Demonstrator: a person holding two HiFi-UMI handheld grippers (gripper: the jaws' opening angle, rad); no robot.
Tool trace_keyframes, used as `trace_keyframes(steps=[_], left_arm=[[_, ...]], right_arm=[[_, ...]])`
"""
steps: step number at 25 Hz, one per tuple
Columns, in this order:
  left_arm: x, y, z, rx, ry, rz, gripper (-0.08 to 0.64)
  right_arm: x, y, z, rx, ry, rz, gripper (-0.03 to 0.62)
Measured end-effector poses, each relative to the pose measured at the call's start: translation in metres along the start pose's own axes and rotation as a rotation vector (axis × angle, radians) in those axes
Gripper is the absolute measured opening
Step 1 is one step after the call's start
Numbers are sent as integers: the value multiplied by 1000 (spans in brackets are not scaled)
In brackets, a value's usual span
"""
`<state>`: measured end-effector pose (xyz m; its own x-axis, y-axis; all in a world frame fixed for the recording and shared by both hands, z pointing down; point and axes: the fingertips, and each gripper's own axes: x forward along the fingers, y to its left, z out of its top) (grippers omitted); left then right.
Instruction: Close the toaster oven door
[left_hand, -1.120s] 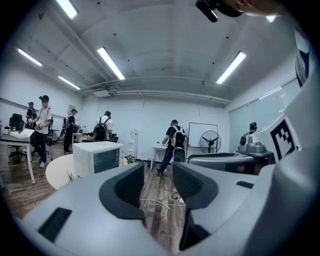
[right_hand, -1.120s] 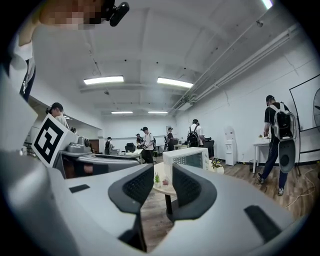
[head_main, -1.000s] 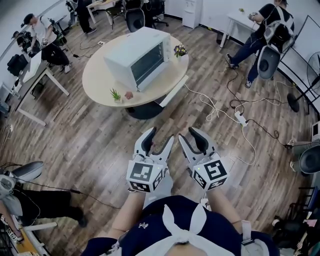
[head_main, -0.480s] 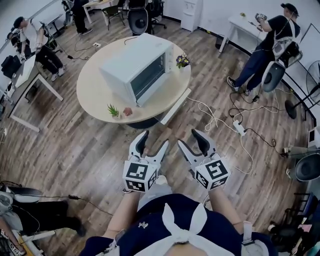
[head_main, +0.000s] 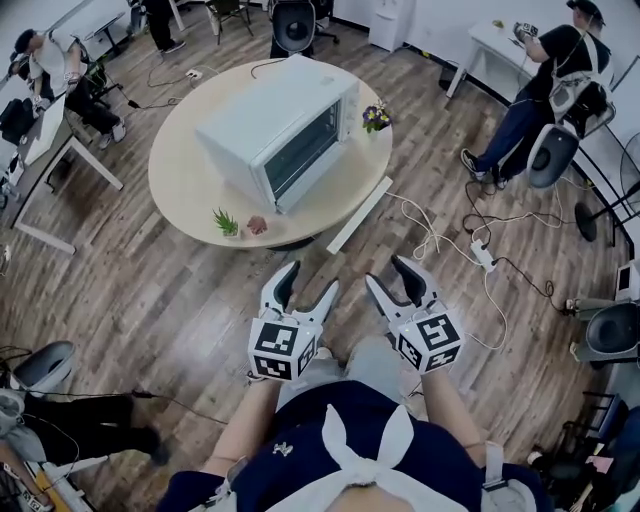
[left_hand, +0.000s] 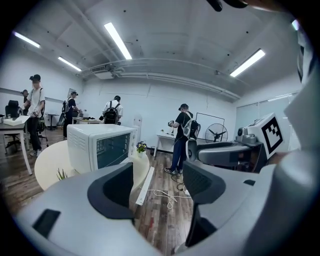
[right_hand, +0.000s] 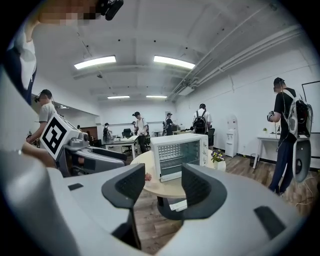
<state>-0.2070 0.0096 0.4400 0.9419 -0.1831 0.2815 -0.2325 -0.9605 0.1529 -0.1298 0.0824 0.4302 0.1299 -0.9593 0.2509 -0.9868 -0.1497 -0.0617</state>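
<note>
the toaster oven (head_main: 285, 130) is a boxy white unit standing a little off centre on a round, pale desk (head_main: 190, 175), turned at an angle so its front faces down and to the right in the head view. the front carries a dark glass window in a white frame, with wire racks showing through it in the right gripper view and a narrow white panel beside the window. the door looks flat against the front, not hanging down. near the desk's edge stand a small green plant (head_main: 228, 222) and a pot of flowers (head_main: 376, 117).

both grippers are held side by side over the wooden floor (head_main: 150, 290), well apart from the desk and pointed toward it. the left gripper (head_main: 312, 280) has just been opening and its jaws stand wide apart with nothing between them. the right gripper (head_main: 388, 273) has also just been opening, then drew in a touch; its jaws are spread and empty.
</note>
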Motion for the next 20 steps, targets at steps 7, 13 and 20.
trace_keyframes(steps=[7,13,20], left_arm=[[29,15,-24,-74,62,57,301],[62,55,-22,-137,66,202,301],[116,79,-18,-204,106,353,301]], right_arm=[[39,-23,-9,19,46,87,218],[84,-62,0,-5,65,191,216],[129,-133,0,-26,115,298,218]])
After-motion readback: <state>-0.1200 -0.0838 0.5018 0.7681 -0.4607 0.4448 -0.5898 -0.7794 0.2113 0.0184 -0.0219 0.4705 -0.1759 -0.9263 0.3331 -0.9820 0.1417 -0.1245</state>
